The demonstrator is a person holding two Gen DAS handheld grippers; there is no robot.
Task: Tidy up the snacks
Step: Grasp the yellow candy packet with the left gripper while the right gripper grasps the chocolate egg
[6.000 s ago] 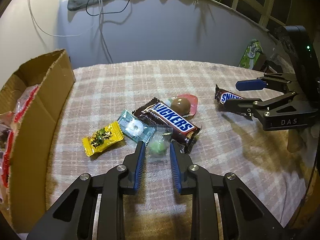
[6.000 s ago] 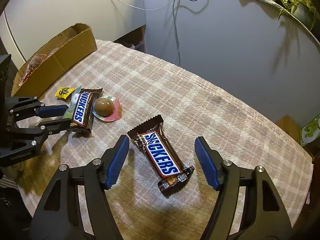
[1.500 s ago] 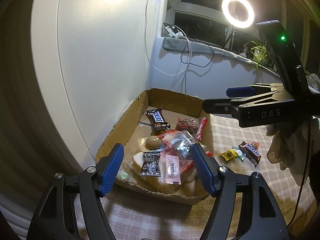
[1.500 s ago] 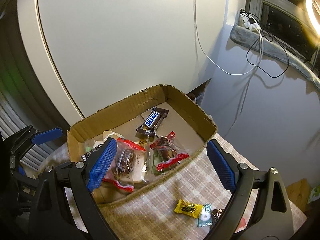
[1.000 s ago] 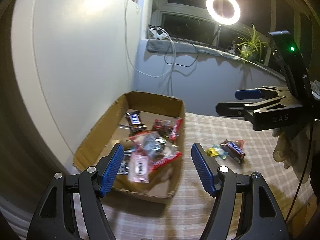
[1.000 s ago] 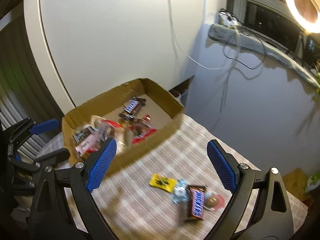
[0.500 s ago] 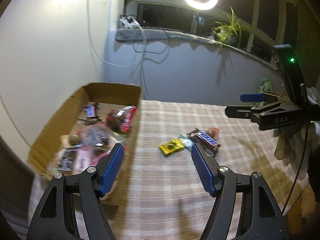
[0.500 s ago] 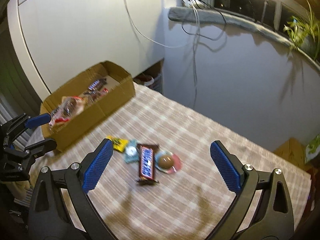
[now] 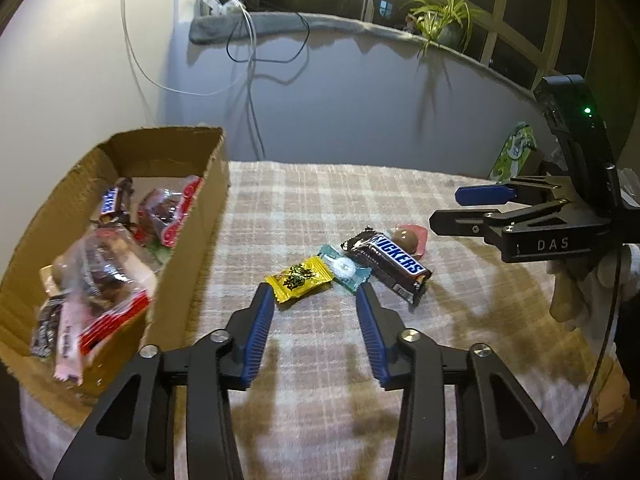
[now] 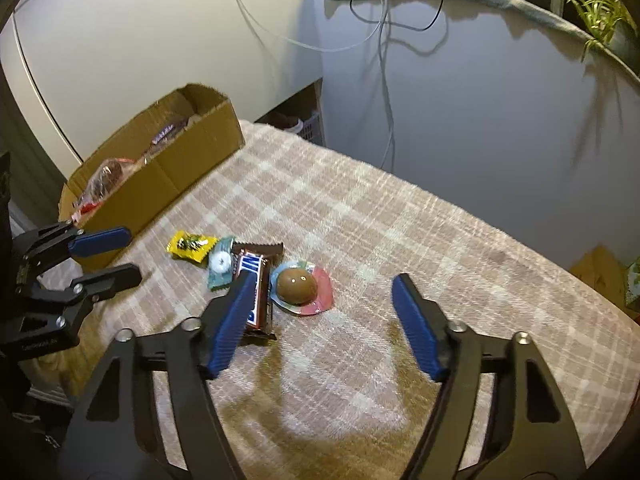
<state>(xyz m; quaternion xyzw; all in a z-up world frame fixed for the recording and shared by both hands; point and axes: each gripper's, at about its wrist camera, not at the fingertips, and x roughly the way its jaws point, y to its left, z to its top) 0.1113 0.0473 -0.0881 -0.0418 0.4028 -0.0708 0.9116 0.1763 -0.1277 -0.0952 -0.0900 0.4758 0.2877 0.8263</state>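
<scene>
On the checked tablecloth lie a yellow candy packet (image 9: 300,279) (image 10: 191,245), a teal mint wrapper (image 9: 344,269) (image 10: 221,263), a Snickers bar (image 9: 387,259) (image 10: 256,280) and a brown chocolate ball in a pink wrapper (image 9: 407,237) (image 10: 300,286). My left gripper (image 9: 316,295) (image 10: 105,256) is open and empty, just in front of the yellow packet and the mint. My right gripper (image 10: 324,284) (image 9: 456,210) is open and empty, above the chocolate ball; its left finger covers part of the Snickers bar.
A cardboard box (image 9: 192,240) (image 10: 188,156) with several snack packets stands at the table's left edge. A wall with hanging cables (image 9: 248,80) and a sill with a plant (image 9: 444,20) are behind the table. A bare cloth stretch lies to the right.
Both grippers have swung away from above the box and come down toward the snack cluster. The earlier lone Snickers bar and green candy are now off the cloth. Both grippers stay open.
</scene>
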